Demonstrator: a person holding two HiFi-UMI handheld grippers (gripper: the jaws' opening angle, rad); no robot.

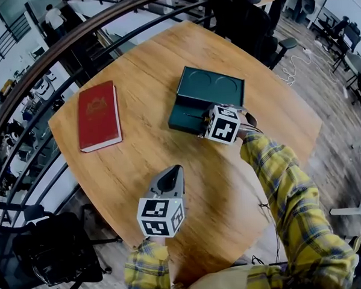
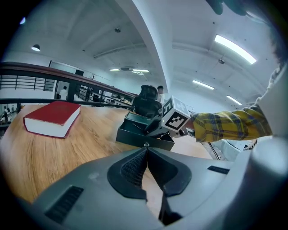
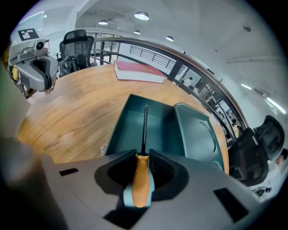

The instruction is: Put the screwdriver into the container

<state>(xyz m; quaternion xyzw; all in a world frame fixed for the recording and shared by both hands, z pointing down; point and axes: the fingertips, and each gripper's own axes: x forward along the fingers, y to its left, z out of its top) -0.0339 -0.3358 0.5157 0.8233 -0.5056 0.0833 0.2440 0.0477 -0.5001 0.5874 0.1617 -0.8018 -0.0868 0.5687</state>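
The screwdriver [image 3: 141,177] is held in the right gripper [image 3: 143,155], whose fingers [image 3: 165,173] are closed on the orange handle. The long axis runs straight ahead of the fingers: the handle is clamped between them and its butt lies behind them. The dark shaft reaches forward and out over the open compartment of the dark green container [image 3: 130,130].

The compartment lies directly ahead of and below the fingertips, and the shaft is lined up roughly with its length. The container's lid is seen just to the right of the shaft, folded open. The tip appears to hang above the compartment floor, though contact cannot be ruled out from this angle.

The left gripper [image 2: 146,150] is held over bare desk [image 1: 144,149], well apart from the container, which lies ahead of its fingers and a little to the right. Its fingers are pressed together with nothing between them. A red book [image 1: 98,115] is seen forward and to the left of them. The right gripper is therefore judged much the nearer. What is called for next is a lowering along the shaft's line and a release.
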